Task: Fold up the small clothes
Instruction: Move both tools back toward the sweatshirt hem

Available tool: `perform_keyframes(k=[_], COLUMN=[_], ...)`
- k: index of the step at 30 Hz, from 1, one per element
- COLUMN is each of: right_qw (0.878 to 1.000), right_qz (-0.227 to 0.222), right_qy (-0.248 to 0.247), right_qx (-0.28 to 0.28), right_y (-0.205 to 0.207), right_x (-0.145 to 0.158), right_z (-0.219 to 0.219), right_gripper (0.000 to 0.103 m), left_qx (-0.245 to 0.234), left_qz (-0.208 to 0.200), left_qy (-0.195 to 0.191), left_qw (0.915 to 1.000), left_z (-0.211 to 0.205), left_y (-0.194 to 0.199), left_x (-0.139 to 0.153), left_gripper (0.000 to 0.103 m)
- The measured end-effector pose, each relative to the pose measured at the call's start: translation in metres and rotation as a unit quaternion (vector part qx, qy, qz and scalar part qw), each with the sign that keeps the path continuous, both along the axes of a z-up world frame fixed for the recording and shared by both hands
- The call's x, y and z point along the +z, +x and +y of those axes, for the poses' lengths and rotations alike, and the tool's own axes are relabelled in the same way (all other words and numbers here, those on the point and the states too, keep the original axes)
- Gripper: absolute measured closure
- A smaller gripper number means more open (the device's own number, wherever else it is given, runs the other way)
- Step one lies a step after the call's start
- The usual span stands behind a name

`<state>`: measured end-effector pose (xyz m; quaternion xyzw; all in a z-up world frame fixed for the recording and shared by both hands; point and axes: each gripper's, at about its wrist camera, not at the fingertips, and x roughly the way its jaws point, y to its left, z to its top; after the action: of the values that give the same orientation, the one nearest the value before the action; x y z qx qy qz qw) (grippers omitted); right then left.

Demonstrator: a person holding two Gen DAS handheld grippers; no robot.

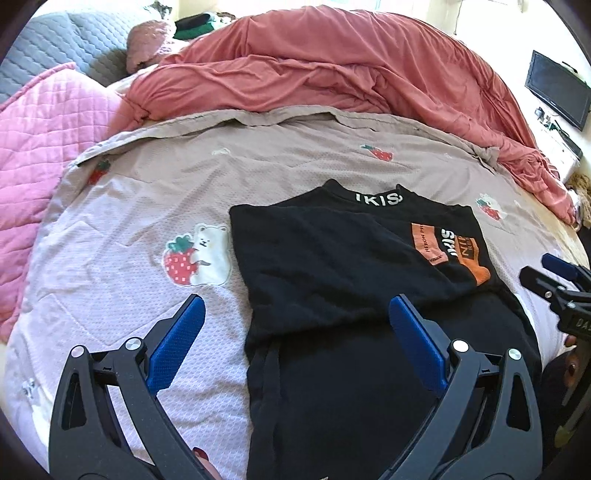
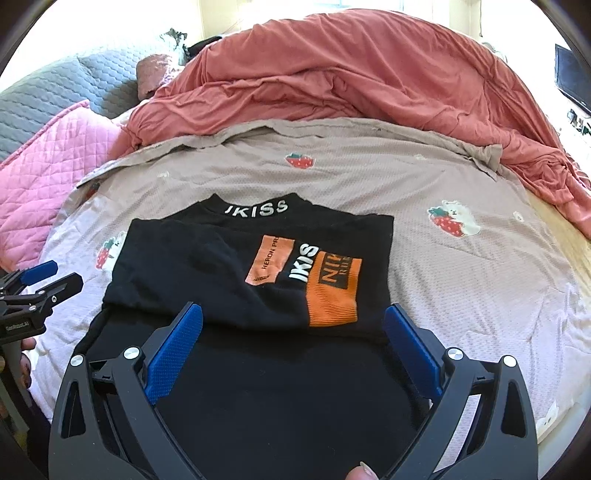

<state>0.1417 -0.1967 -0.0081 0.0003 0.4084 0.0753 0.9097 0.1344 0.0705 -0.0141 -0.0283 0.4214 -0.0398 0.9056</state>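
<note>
A: Both tongs gape empty, left tongs (image 1: 297,321) and right tongs (image 2: 293,326).

B: The black sweater (image 2: 258,266) lies on the bedsheet (image 2: 461,280), part-folded. I'd pinch the near hem corners evenly and carry them toward the collar (image 2: 256,208).

We are seeing the black shirt (image 2: 207,266) running out under the right gripper (image 2: 293,317), its near hem cut off behind the finger bases at the lower edge. Ahead of the fingers, a folded-over layer is hiding part of the orange print (image 2: 332,291), so its lettering is reading only in fragments. We are catching just the finger ends of the left gripper (image 2: 51,275) at the left rim. Far beyond the fingertips, dark items (image 1: 195,24) behind the red duvet (image 1: 332,74) are staying too small to tell.
</note>
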Motion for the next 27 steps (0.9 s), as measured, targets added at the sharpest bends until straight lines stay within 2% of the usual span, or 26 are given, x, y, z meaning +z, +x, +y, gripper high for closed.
perform_keyframes(k=[8,27], right_qw=[1.000,1.000], right_qz=[-0.016,-0.029], right_qy=[0.004,0.004], right_qx=[-0.006,-0.009], right_y=[-0.018,-0.059], right_x=[0.015,0.027], right_z=[-0.021,-0.056], right_gripper=[0.005,0.005], left_qx=[0.028,0.048], left_qz=[-0.018,-0.007], left_qy=[0.004,0.016], left_qw=[0.9994,0.9987], left_z=[0.001,0.000], left_y=[-0.021,-0.073], left_x=[0.011,0.009], left_gripper=[0.009,0.009])
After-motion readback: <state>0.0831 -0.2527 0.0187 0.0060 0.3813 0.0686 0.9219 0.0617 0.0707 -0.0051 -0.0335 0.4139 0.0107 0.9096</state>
